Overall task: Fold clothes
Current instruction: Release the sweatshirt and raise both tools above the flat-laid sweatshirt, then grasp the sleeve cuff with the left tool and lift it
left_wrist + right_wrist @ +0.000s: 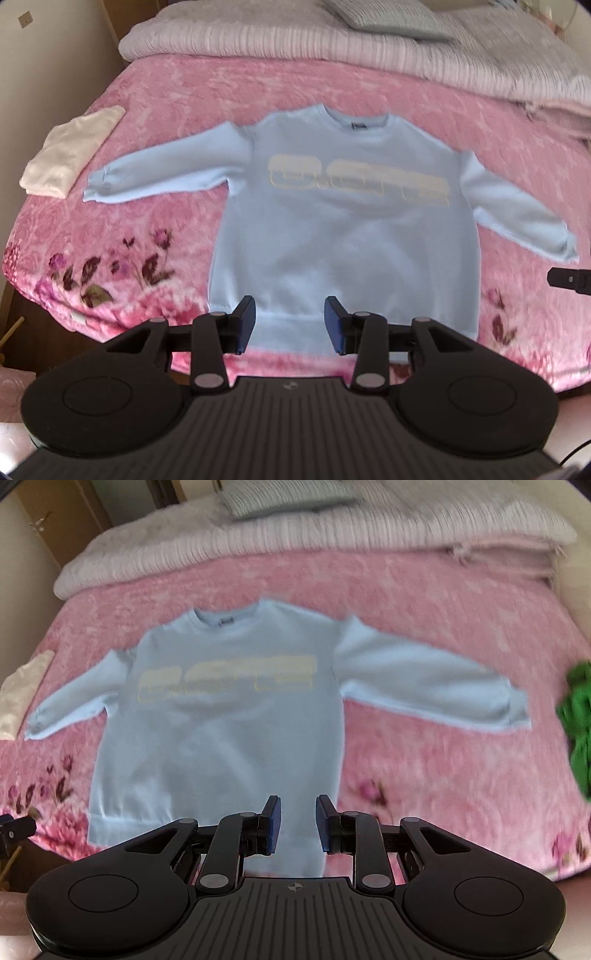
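I'm working in a home bedroom. A bed fills most of both views, covered by a pink floral blanket [155, 110], with a pale ribbed bedspread [258, 40] bunched along the top of the frame and a grey pillow [280, 494] above it. At the upper left of the right wrist view stands what looks like a wooden door [51, 517] (blurred, so I can't be sure).

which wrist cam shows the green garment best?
Right wrist view: the green garment lies at the frame's right edge on the pink blanket, beyond the blue sweatshirt's sleeve, blurred and cut off. The left wrist view shows none of it.
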Available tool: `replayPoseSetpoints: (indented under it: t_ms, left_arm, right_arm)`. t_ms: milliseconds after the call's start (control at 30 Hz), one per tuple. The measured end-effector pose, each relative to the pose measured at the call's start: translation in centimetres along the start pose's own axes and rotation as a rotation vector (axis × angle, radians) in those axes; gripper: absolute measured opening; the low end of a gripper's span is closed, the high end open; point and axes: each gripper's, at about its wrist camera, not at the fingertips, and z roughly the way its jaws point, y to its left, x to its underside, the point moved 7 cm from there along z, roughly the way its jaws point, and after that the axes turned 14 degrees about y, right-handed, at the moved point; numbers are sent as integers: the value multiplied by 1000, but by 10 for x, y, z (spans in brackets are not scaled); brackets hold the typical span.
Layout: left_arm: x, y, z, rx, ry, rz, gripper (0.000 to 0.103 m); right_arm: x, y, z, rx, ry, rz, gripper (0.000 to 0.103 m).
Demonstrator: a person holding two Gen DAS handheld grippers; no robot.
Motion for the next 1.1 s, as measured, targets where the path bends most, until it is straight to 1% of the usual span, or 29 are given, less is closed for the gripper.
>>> replayPoseSetpoints:
  t_ms: [167, 267, 300, 367, 467, 533, 633, 700, 867, 967, 1100]
  left_arm:
    - [-38, 32, 0, 45, -79, -27, 38]
    - [-58, 56, 13, 47, -80, -56, 38]
    - [-64, 64, 19, 50, -77, -65, 38]
    - [-77, 80, 34, 62, -70, -85, 39]
    - [-92, 102, 66, 114, -42, -130, 39]
    - [-100, 119, 94, 166, -12, -187, 39]
    - [-112, 146, 139, 224, 18, -292, 39]
    - [-118, 164, 167, 264, 30, -359, 39]
    - [-126, 210, 233, 330, 54, -532, 40]
    - [-128, 246, 263, 362, 45, -646, 40]
    - [-129, 301, 289, 380, -25, -809, 40]
  right_arm:
    - [-39, 24, -5, -39, -102, -1, 25]
    - [-59, 47, -1, -98, -160, 11, 25]
    - [-64, 54, 3, -111, -163, 11, 25]
    - [-71, 67, 21, -104, -124, 6, 25]
    - [-78, 76, 51, -78, -71, 21, 25]
    - [-82, 80, 79, -63, -21, 49, 25]
    - [-89, 82, 121, -47, 46, 94, 25]
    - [-96, 85, 144, -43, 47, 115, 25]
    - [-117, 96, 193, -39, 22, 149, 25]
    - [-126, 100, 222, -41, 32, 163, 25]
    - [-134, 104, 257, -43, 52, 188, 25]
